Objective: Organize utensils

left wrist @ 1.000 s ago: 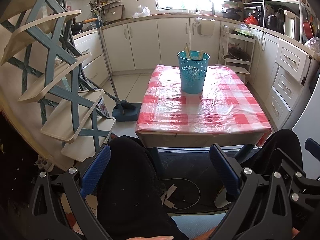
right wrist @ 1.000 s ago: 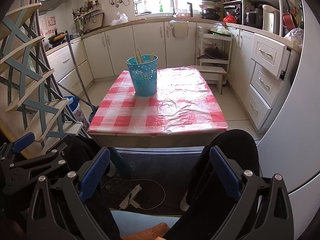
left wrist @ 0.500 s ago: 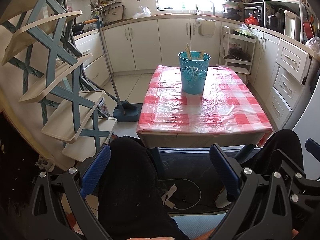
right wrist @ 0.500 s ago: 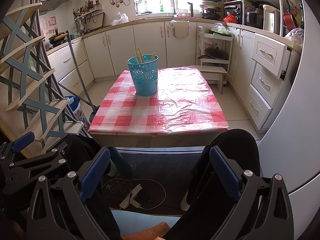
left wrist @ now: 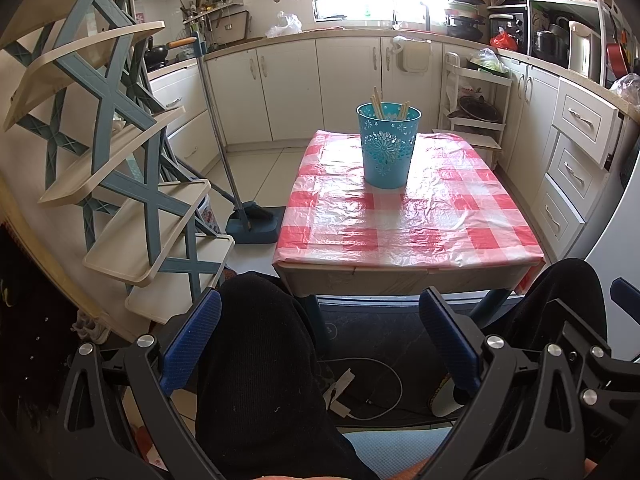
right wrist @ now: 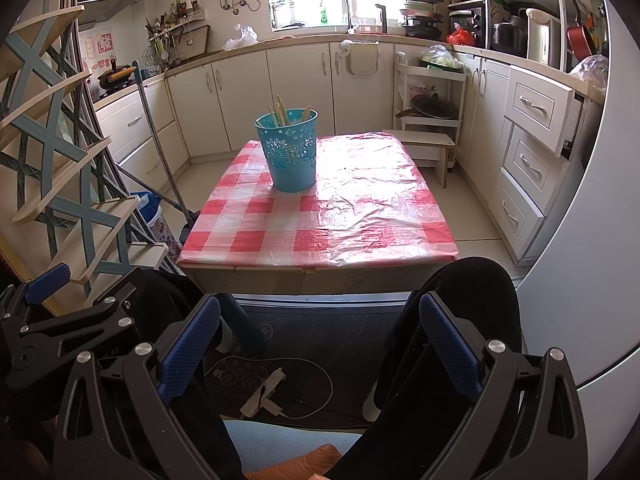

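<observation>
Left tongs [left wrist: 320, 344] and right tongs [right wrist: 320, 344] are held low above the knees, side by side, both spread wide and gripping nothing. Ahead of them, on the checked bench [left wrist: 408, 236], the turquoise basket [left wrist: 388, 146] stands upright, wooden utensils [right wrist: 280, 112] held inside.

Sunlit kitchen, white cabinets [left wrist: 320, 88], checked table [left wrist: 408, 220].

A: Where do both cameras sit?
B: Low, over the knees, short of the table [left wrist: 408, 240], facing the far counter.
A: Shared?
B: Table [right wrist: 320, 236], bin [left wrist: 388, 144] [right wrist: 289, 150], cabinets. The left view sits further left; the bin looks mid-table there.
</observation>
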### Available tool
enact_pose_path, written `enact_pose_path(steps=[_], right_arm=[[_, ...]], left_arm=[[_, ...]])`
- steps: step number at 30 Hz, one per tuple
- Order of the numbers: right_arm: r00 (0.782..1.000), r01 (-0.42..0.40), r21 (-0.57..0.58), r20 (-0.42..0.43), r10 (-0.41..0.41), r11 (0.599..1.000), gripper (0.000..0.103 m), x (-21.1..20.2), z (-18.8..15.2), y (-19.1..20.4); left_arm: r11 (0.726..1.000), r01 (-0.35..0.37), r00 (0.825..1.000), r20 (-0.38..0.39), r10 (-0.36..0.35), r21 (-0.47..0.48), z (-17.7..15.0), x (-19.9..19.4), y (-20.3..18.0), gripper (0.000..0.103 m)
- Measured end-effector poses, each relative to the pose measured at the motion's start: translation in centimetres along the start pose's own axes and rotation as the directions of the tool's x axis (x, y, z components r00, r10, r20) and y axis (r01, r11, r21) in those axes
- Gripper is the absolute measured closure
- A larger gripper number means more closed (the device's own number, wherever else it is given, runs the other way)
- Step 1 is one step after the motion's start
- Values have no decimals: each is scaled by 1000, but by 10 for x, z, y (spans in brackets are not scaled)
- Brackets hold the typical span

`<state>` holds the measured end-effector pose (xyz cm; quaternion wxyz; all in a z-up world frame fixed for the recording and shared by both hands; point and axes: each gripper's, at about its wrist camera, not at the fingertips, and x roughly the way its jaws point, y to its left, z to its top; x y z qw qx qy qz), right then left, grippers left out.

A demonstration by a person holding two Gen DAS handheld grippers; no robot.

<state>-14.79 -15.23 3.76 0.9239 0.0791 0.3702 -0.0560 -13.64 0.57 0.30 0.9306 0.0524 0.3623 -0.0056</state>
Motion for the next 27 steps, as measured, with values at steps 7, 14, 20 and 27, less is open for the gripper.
enact_pose_path(steps=[7,14,20,27], right_arm=[[1000,-24,0,1,24,1000,7,1,-1,1],[1000,-27,-26,6,27,999,7,10,4,-2],[1000,-14,14,-8,14,1000,8,28,10,-18],[1000,-5,-9,-15,5,1000,8,66,31,-26]], left_arm=[[995,94,995,-25,-95,-39,-5,7,7,8],[998,59,998,-33,-59,-2,3,28,4,8],[999,42,997,-57,-42,-6,14,52,5,8],[999,24,998,-50,-25,-21,45,111,-6,8]])
